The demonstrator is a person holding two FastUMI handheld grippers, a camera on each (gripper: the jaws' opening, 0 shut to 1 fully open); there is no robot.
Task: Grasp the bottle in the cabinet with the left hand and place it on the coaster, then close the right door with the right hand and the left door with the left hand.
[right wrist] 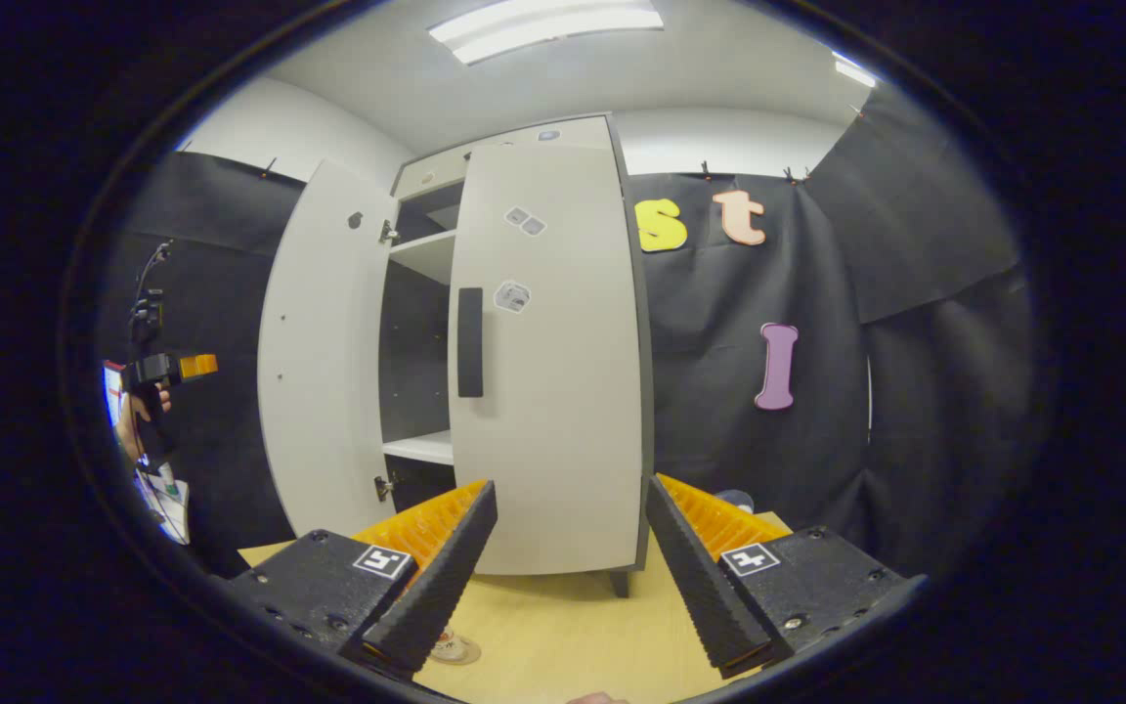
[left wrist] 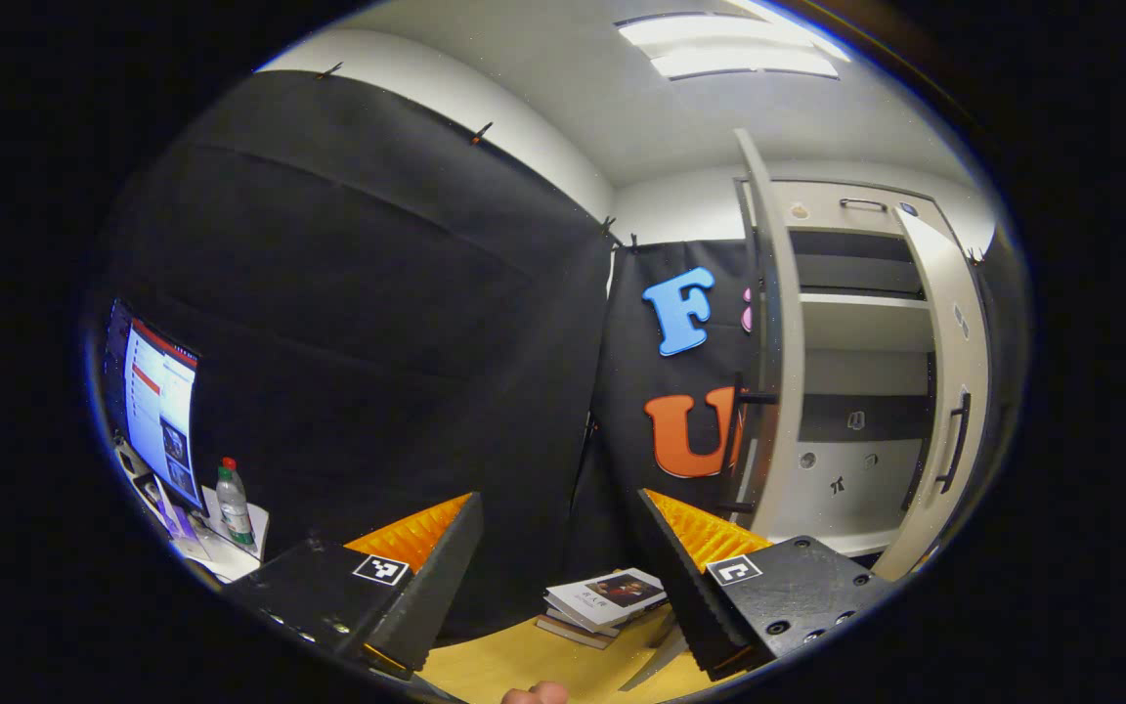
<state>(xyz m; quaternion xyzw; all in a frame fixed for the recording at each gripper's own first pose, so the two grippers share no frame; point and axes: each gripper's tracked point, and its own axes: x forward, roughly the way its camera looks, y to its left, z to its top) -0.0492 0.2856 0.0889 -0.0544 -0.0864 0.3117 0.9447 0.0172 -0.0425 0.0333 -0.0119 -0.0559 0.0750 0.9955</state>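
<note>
a: currently, item one: left hand-held gripper (left wrist: pixel 558 577). condition?

b: fingers wide apart, nothing between them. it points at the booth wall, with the cabinet (left wrist: pixel 856 391) off at three o'clock in the left gripper view. it also appears far off at nine o'clock in the right gripper view, held in a hand (right wrist: pixel 133 422).

a: item two: right hand-held gripper (right wrist: pixel 568 572).

b: fingers likewise spread, holding nothing. it faces the cabinet front, close to the right door (right wrist: pixel 548 372).

a: item three: doors.

b: right door reads as nearly or fully shut in the right gripper view, though the left gripper view shows it at an angle, so i cannot tell whether it is quite home. left door (right wrist: pixel 319 362) stands open, swung toward nine o'clock. a dark gap with shelves shows between the two.

a: item four: the bottle and coaster.

b: the visible shelves (left wrist: pixel 861 303) hold no bottle. at six o'clock in the right gripper view, just behind the left finger, a small round object (right wrist: pixel 454 647) sits on the desk (right wrist: pixel 563 636); likely the coaster with the bottle's base, but too hidden to confirm. a separate bottle (left wrist: pixel 234 504) stands by a monitor (left wrist: pixel 157 411) at eight o'clock in the left gripper view, probably not the task's.

a: other stock?

b: books (left wrist: pixel 602 601) stacked on the desk.

a: progress entry?

b: judged: bottle step likely done, right door about closed, left door remaining.
</note>
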